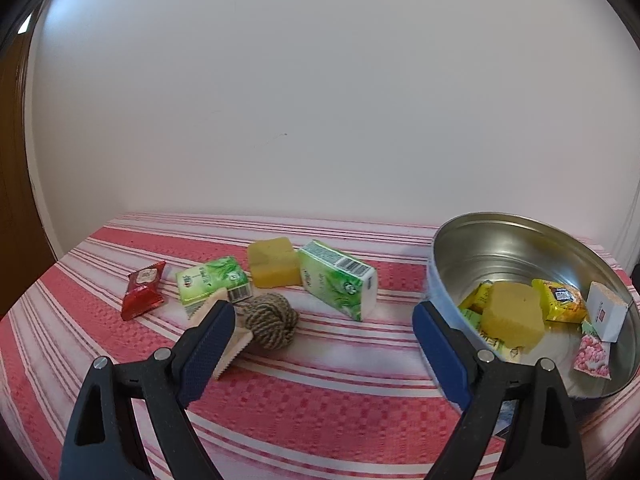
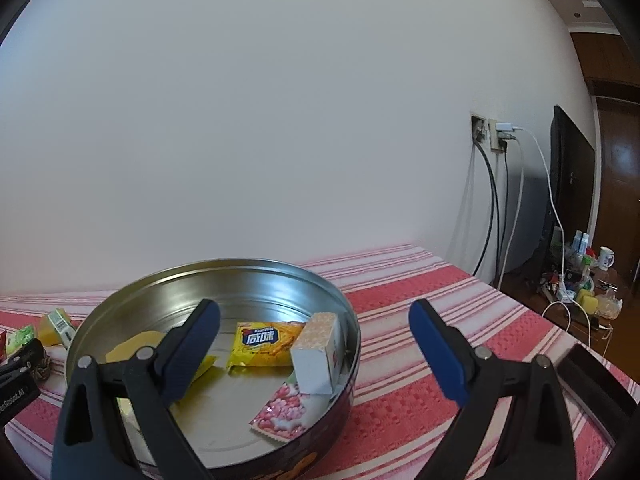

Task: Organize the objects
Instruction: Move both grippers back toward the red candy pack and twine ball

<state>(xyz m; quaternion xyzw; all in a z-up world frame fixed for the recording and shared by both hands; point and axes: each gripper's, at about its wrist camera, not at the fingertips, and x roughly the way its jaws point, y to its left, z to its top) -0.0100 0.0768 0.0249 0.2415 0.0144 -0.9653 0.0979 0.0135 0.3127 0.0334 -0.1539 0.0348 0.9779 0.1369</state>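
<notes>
Rope ball (image 1: 272,321) is lying on the striped cloth (image 1: 320,400), near the tin (image 1: 440,276); soft, light, non-slip: pinch across its middle. Both grippers, left gripper (image 1: 320,344) and right gripper (image 2: 316,344), are standing spread, empty.

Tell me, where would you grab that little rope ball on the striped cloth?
Probably across the middle of the rope ball, coming down from above and in front. It is round and knotted, so any opposite sides suit. The open left hand-held gripper already faces it; a beige packet lies against its left side.
</notes>
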